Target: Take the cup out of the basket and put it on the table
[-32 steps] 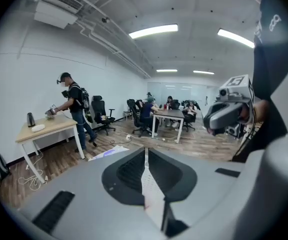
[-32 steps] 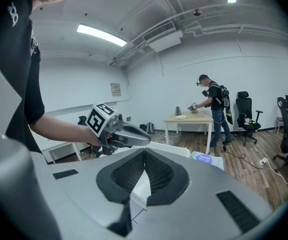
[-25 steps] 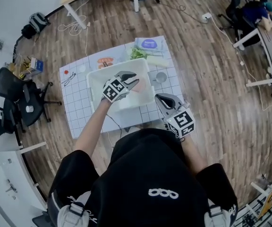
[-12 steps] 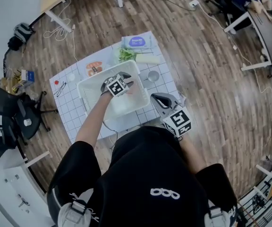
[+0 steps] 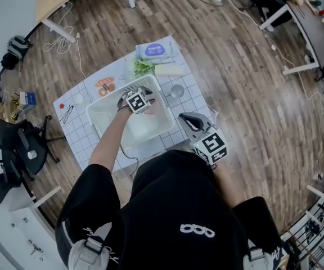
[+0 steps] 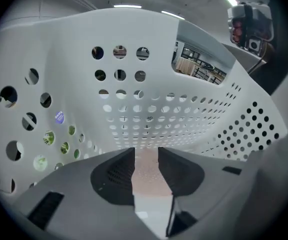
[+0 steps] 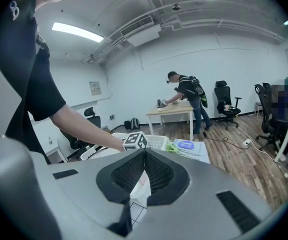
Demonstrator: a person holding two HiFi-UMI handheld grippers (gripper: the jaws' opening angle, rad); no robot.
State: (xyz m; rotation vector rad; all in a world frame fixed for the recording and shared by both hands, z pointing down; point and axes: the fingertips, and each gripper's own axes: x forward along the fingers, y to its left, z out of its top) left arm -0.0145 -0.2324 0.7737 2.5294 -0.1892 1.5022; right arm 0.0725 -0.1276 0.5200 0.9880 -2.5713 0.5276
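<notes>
1. The cup [image 6: 146, 176], judged to be the pale pink thing lying low inside the basket [image 6: 134, 84], is seen in the gap of the left claw [image 6: 146, 155], just past its tips. Whether it is touched cannot be told.
2. The left claw's jaws are held moderately apart and have just been opening. The cup is framed by them, but nothing is pressed by the pads.
3. For a sound grasp, the claw should be lowered until the cup's wall sits fully between the pads, and closed only then. The perforated basket wall should be kept out of the bite.
4. The lift is best made straight up past the rim, so that the basket is not dragged.
5. The right claw [image 5: 189, 118] is held with its jaws together and empty above the near corner of the table [image 5: 75, 125], apart from the basket.
</notes>
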